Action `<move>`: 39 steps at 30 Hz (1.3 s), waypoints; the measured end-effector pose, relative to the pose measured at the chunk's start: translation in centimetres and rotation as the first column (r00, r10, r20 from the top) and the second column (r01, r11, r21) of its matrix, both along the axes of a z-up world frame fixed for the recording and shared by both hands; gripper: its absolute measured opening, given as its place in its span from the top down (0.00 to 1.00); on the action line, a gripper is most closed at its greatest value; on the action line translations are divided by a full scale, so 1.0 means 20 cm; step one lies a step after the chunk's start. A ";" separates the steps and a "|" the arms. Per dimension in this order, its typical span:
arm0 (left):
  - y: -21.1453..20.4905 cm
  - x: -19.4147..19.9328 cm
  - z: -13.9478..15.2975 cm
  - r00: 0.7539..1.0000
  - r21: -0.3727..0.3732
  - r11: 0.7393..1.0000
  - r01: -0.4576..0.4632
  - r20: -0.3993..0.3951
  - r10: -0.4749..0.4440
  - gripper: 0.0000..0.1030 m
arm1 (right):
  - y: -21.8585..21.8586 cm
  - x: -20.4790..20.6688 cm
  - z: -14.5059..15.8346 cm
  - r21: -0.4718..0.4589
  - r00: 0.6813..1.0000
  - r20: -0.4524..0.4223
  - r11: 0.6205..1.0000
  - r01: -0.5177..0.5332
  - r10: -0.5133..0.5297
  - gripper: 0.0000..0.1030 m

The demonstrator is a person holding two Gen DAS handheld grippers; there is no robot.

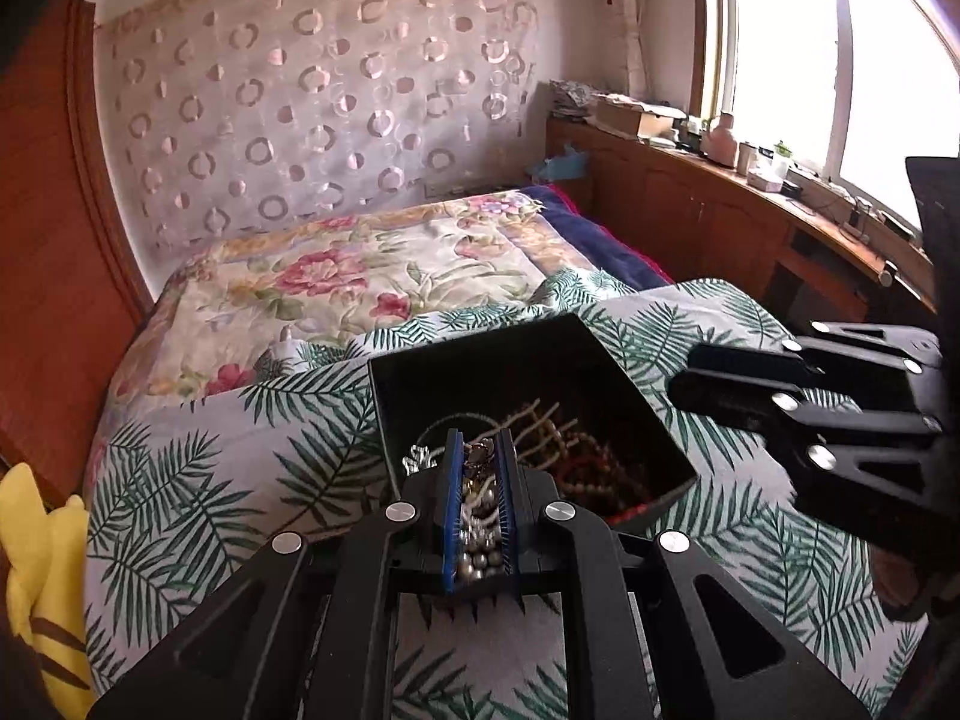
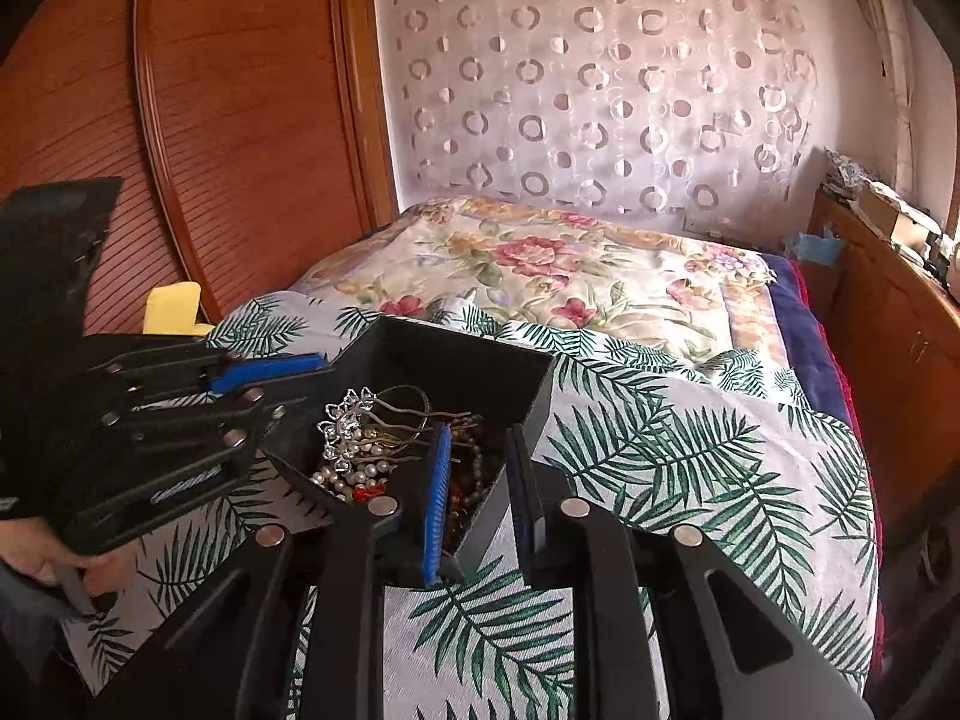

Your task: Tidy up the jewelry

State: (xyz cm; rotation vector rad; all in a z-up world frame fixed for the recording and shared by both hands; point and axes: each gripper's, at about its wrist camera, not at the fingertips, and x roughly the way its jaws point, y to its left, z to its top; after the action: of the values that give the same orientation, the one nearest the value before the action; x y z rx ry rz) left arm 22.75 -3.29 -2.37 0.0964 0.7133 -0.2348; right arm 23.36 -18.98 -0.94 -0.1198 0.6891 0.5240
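A black open box (image 1: 456, 372) of tangled jewelry sits on the palm-leaf bedspread; it also shows in the right wrist view (image 2: 462, 360). Inside are bead strands (image 1: 576, 450), pearl strands (image 2: 348, 474) and a silver flower hairpin (image 2: 345, 420). My left gripper (image 1: 480, 450) reaches into the box at its near edge, jaws narrowly apart, with a pearl and bead strand (image 1: 477, 540) lying between them; whether it is pinched is unclear. My right gripper (image 2: 477, 444) is open, straddling the box's near right wall. Each gripper shows in the other's view, the right one (image 1: 702, 378) and the left one (image 2: 282, 384).
The box rests on a leaf-print cover (image 2: 690, 450) over a floral quilt (image 1: 360, 264). A wooden wardrobe (image 2: 240, 120) stands at the left, a yellow cushion (image 1: 42, 570) by it. A wooden counter (image 1: 750, 210) with clutter runs under the window at right.
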 end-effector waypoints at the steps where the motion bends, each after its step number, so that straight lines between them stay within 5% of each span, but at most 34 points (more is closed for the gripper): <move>1: 0.00 0.01 0.00 1.000 -0.002 1.000 -0.003 0.002 0.003 0.91 | 0.00 -0.01 0.00 0.003 1.000 0.002 1.000 -0.002 0.002 0.80; 7: 0.01 0.05 0.01 1.000 -0.007 1.000 -0.025 0.015 0.025 0.87 | -0.01 -0.06 0.01 0.006 1.000 0.024 1.000 -0.007 0.007 0.80; 9: 0.02 0.05 0.02 0.999 -0.012 0.999 -0.035 0.026 0.035 0.65 | -0.02 -0.08 0.01 0.011 1.000 0.029 1.000 -0.007 0.007 0.80; 15: 0.06 -0.01 0.04 0.997 -0.027 0.998 -0.060 0.056 0.061 0.38 | -0.04 -0.13 0.02 0.030 0.999 0.036 1.000 0.005 -0.006 0.80; 18: 0.07 -0.07 0.05 0.994 -0.023 0.997 -0.073 0.081 0.075 0.20 | -0.05 -0.16 0.03 0.040 0.999 0.048 0.999 0.018 -0.020 0.72; 21: 0.09 -0.13 0.07 0.990 -0.030 0.996 -0.089 0.102 0.092 0.11 | -0.07 -0.19 0.05 0.053 0.998 0.059 0.998 0.027 -0.030 0.66; 28: 0.12 -0.35 0.15 0.984 -0.071 0.993 -0.097 0.142 0.107 0.08 | -0.11 -0.30 0.10 0.087 0.994 0.088 0.995 0.052 -0.060 0.47; 32: 0.12 -0.47 0.20 0.981 -0.079 0.993 -0.089 0.166 0.102 0.08 | -0.12 -0.37 0.13 0.094 0.988 0.129 0.993 0.077 -0.089 0.19; 39: 0.12 -0.62 0.24 0.971 -0.075 0.990 -0.119 0.201 0.132 0.08 | -0.17 -0.53 0.21 0.154 0.974 0.181 0.982 0.106 -0.134 0.02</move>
State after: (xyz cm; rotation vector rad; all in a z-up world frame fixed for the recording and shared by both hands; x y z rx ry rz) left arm 10.32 -0.82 2.45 0.0150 0.5029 -0.1232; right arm 12.74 -22.48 3.26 0.0073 0.4665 0.4376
